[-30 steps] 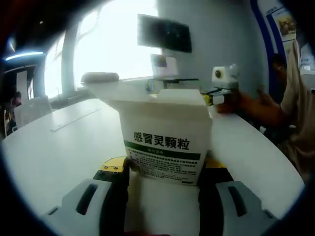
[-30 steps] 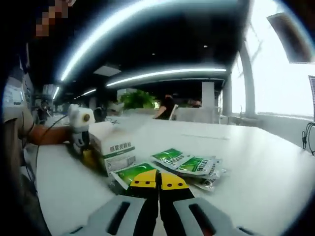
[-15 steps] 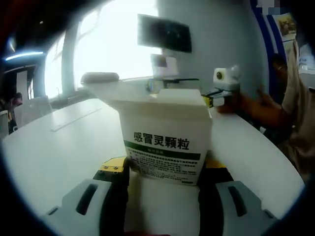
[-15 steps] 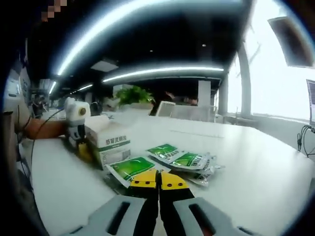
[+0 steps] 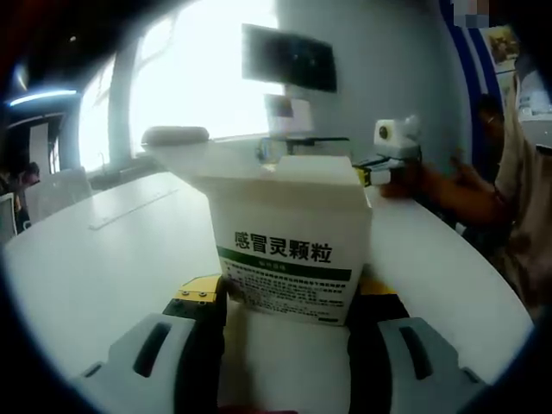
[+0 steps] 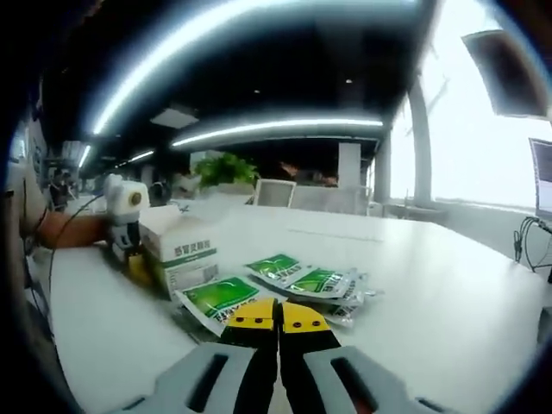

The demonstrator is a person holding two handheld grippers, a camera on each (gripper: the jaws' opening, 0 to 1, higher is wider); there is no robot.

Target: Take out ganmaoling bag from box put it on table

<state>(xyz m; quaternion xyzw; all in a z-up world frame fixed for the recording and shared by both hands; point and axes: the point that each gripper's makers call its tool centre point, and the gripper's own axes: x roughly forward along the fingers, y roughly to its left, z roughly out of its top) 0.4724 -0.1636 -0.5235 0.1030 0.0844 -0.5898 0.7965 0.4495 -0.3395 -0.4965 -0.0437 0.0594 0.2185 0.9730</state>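
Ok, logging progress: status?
Left gripper clamps box. Right gripper shut, empty, above bag. More bags beside on table.

Lower part of white cardboard medicine box with green band (image 5: 291, 250) hidden behind left gripper (image 5: 286, 304), small print under green band too blurred to read, lower green foil sachets (image 6: 297, 283) covered by upper ones, sachet print illegible

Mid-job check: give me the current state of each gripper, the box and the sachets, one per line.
left gripper: shut on the box, jaws on both sides.
box: upright on the table, top flap raised.
right gripper: shut, nothing seen between the jaws.
green sachets: lying flat in a loose pile on the table, beside the box.
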